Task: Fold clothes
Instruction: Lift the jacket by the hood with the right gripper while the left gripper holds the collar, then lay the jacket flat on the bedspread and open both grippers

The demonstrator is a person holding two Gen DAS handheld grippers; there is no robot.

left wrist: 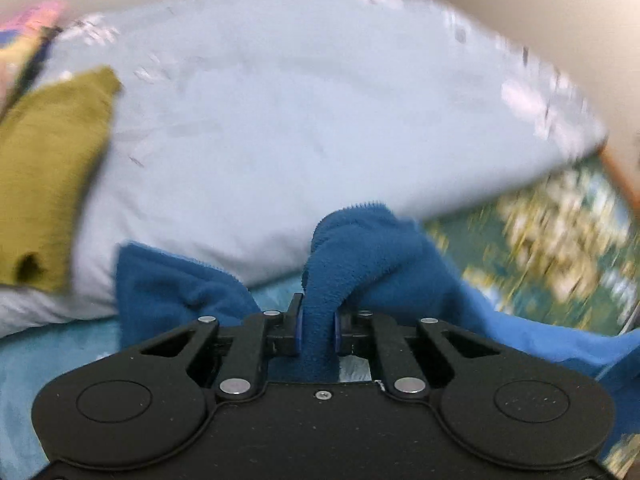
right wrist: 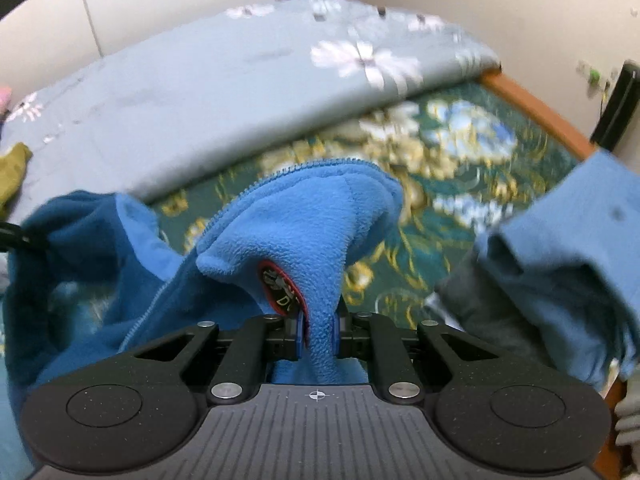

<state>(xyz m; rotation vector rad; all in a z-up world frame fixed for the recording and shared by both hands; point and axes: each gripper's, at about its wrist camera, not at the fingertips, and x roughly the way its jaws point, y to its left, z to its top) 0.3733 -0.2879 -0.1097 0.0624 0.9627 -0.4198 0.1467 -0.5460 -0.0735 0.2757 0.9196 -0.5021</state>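
Observation:
A blue fleece zip jacket (left wrist: 360, 248) hangs bunched in front of both cameras, above the bed. My left gripper (left wrist: 318, 330) is shut on a fold of its darker blue fleece. My right gripper (right wrist: 318, 332) is shut on a lighter blue fold (right wrist: 304, 232) beside a round red-rimmed badge (right wrist: 280, 288); the zipper edge (right wrist: 256, 188) runs up to the left. A blue sleeve (right wrist: 568, 240) hangs at the right of the right wrist view. An olive-green garment (left wrist: 48, 168) lies on the pale quilt at the left, also seen small in the right wrist view (right wrist: 12, 172).
A pale grey-blue quilt with white flowers (right wrist: 200, 92) covers the far part of the bed. A green floral bedspread (right wrist: 460, 168) lies beneath. The wooden bed edge (right wrist: 536, 108) runs along the right. Cream walls stand behind. Colourful items (left wrist: 28, 36) sit at the far left.

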